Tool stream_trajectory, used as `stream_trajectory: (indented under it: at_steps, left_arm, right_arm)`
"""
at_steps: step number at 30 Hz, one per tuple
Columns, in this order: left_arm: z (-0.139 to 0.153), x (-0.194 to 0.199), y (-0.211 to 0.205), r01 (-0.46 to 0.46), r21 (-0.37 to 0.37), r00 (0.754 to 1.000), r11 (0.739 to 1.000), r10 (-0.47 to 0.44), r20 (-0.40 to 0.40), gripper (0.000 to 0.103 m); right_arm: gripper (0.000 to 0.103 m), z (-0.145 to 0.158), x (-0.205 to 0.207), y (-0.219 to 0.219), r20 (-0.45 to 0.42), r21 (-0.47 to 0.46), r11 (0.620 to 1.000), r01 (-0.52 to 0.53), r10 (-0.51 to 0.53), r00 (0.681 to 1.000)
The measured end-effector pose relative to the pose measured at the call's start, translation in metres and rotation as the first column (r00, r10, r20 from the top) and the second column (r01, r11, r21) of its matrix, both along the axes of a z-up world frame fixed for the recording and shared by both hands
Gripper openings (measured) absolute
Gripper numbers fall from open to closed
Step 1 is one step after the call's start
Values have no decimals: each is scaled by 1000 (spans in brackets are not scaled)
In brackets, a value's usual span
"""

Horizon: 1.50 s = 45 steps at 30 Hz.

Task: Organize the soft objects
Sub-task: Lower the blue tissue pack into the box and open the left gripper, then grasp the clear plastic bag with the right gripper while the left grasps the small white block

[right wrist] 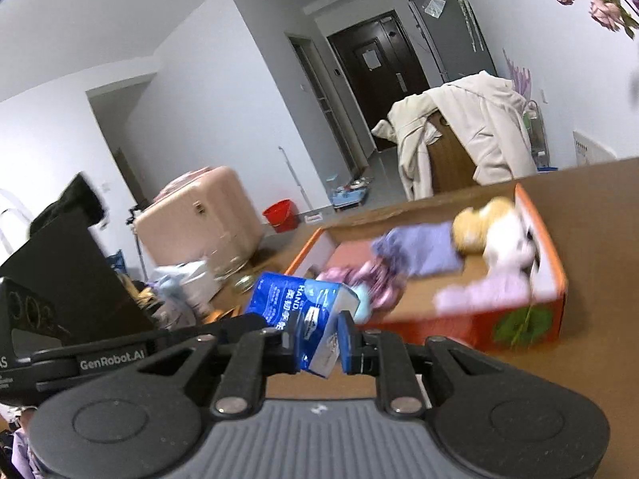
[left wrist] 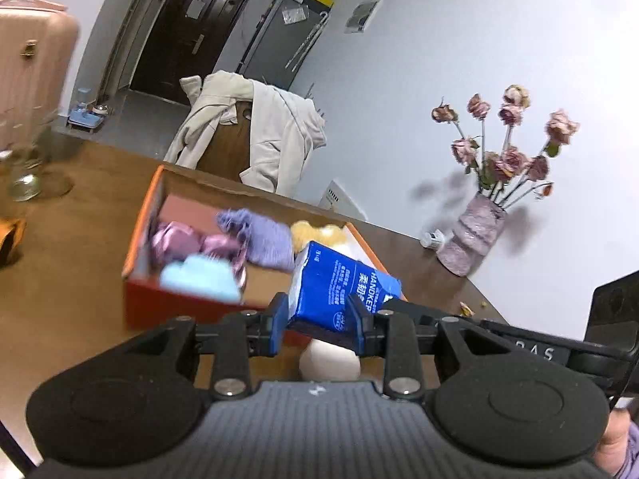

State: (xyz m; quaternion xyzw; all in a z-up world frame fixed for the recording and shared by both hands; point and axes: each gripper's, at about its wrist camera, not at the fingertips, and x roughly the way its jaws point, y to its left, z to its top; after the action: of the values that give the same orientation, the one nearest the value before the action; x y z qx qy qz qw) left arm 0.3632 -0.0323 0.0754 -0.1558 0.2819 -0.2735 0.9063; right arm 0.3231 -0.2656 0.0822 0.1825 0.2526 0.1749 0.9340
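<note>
Judging from the left wrist view, a light, squashy tissue pack (left wrist: 339,283) is clamped mid-frame in the left gripper (left wrist: 319,315), before the box (left wrist: 159,303). In the right wrist view, another pack (right wrist: 303,311) is pinched endwise by the right gripper (right wrist: 319,339); a mid-body hold would be firmer.

I am working in somebody's home, a lived-in flat. At twelve o'clock in my left view a dark front door (left wrist: 187,36) is standing shut at the end of a hall, a grey fridge (left wrist: 275,40) beside it. A cream coat (left wrist: 255,131) is hanging over a wooden chair. At two o'clock, dried roses are sitting in a pink vase (left wrist: 473,235) on the brown table (left wrist: 72,279). In my right view a pink suitcase (right wrist: 199,219) and a red bucket (right wrist: 281,213) are standing on the floor at ten o'clock.
</note>
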Motion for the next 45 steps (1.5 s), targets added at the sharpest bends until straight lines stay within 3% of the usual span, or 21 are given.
stream_trajectory:
  at_steps: [4,10,15,21,25,31,35,40,45]
  left_arm:
    - [-12,55,-21,-14,33,997,999,16,-80,31]
    - [-49,96,-41,3,122,987,992,17,-161,32]
    - [-54,92,-46,31,160,990,987,-9,-139,33]
    - [-48,90,-50,29,167,988,985,-3,-154,40]
    - [-27,70,-48,24,185,993,982,-3,-114,42]
    - [23,18,-33,-21,197,1000,980,21,3,55]
    - [46,-29,-29,-60,247,994,967,35,107,71]
    - [44,-94,-29,-118,339,981,933,56,187,81]
    - [14,-165,-28,-214,369,956,904,116,270,88]
  right_arm:
    - [17,-7,65,-21,-78,9,1000,-10,11,997]
    - [20,-53,128,-34,-214,17,999,-34,36,976]
    - [21,-79,142,-36,-270,38,998,-47,56,961]
    - [25,-72,144,-28,-283,-9,999,-45,40,958]
    - [30,-45,122,-38,-222,-7,999,-35,32,975]
    - [38,16,66,-65,-92,-12,1000,18,-19,996]
    - [45,45,19,-73,-16,-67,997,35,-36,999]
    - [59,48,-44,-72,64,-174,984,25,-14,998]
    - [66,15,-108,-62,104,-245,967,61,-36,994]
